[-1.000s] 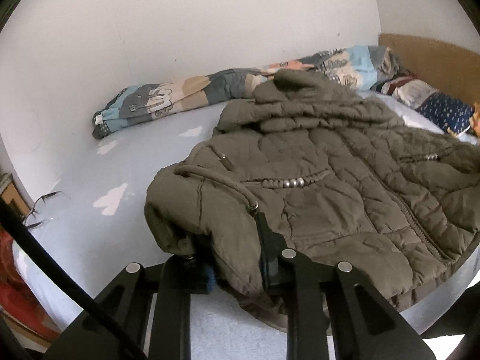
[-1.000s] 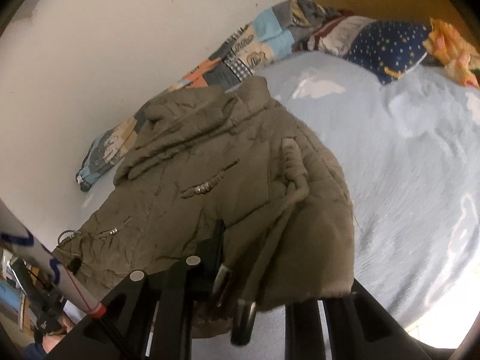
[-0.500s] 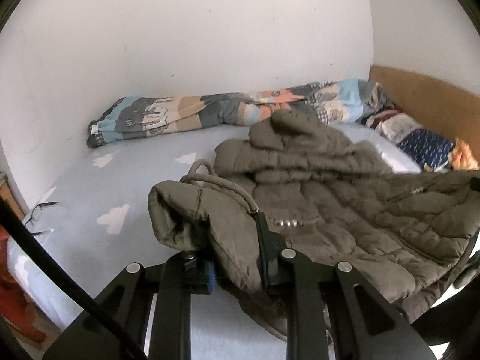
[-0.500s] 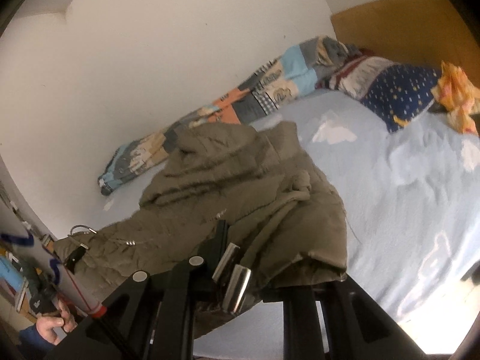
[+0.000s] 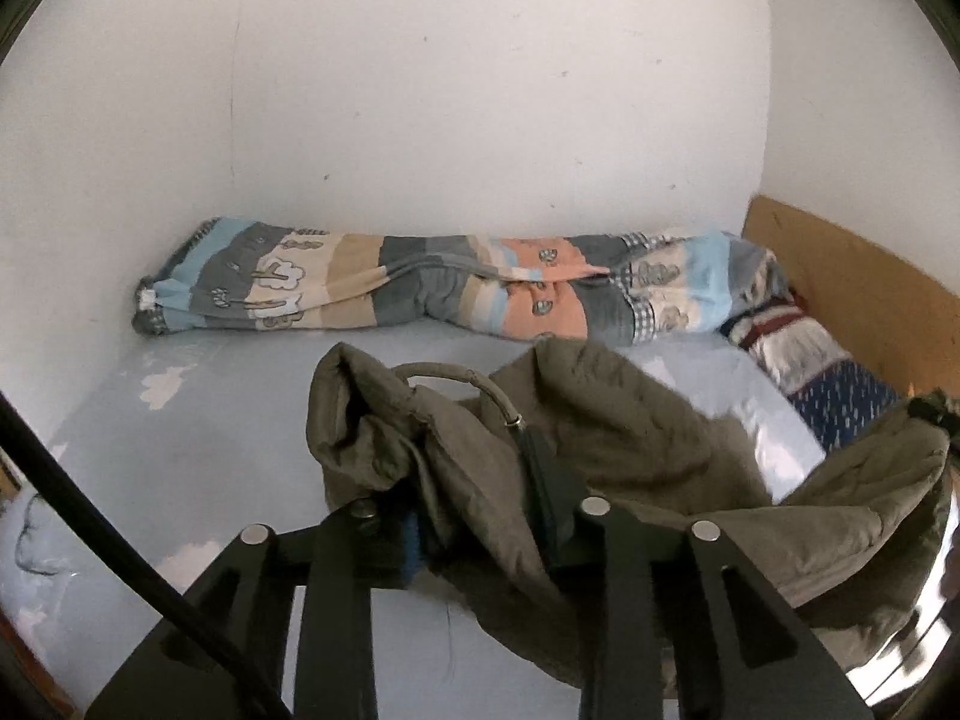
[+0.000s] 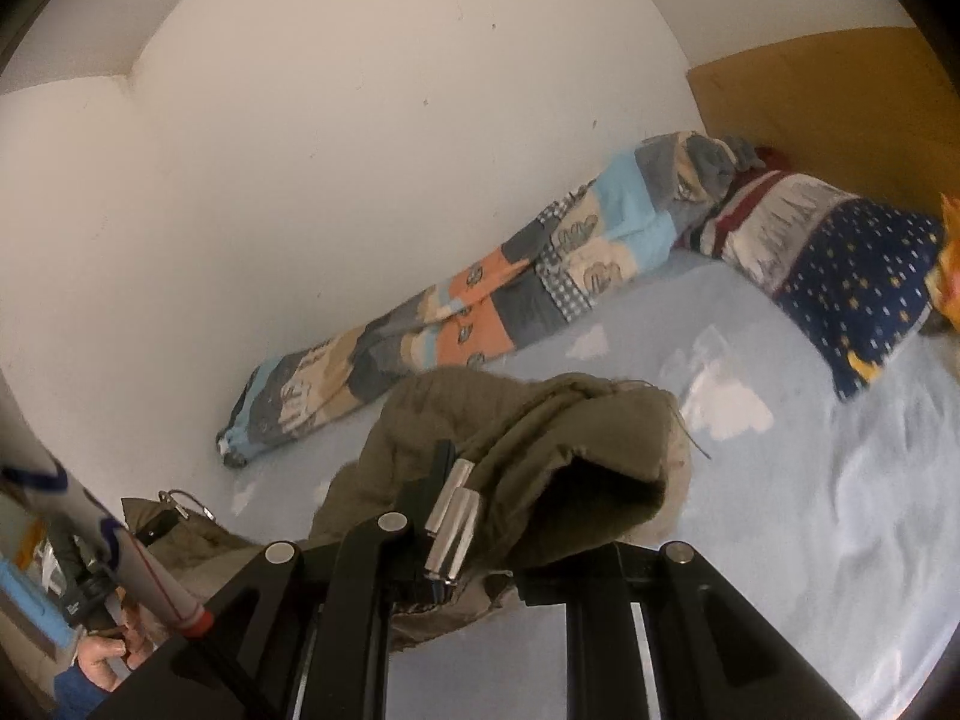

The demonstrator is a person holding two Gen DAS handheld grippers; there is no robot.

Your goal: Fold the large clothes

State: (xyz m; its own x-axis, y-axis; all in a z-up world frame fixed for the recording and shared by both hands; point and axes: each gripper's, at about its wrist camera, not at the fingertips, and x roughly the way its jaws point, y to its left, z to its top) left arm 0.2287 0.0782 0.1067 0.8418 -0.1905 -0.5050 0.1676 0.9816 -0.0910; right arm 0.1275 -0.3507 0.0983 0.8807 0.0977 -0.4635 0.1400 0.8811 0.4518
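An olive-green quilted jacket hangs lifted above the light blue bed. My left gripper is shut on one bunched bottom corner of the jacket, with a drawcord loop standing above the fingers. My right gripper is shut on the other corner of the jacket; a metal cord end lies over the left finger. The jacket sags between the two grippers and most of it hangs below both views.
A rolled patchwork blanket lies along the white wall at the back. Pillows and a wooden headboard are at the right end. A person's hand and the left gripper show at lower left in the right wrist view.
Both grippers have raised the jacket's bottom edge off the bed and tilted up; the jacket body that lay spread on the mattress now hangs folded and mostly below view.
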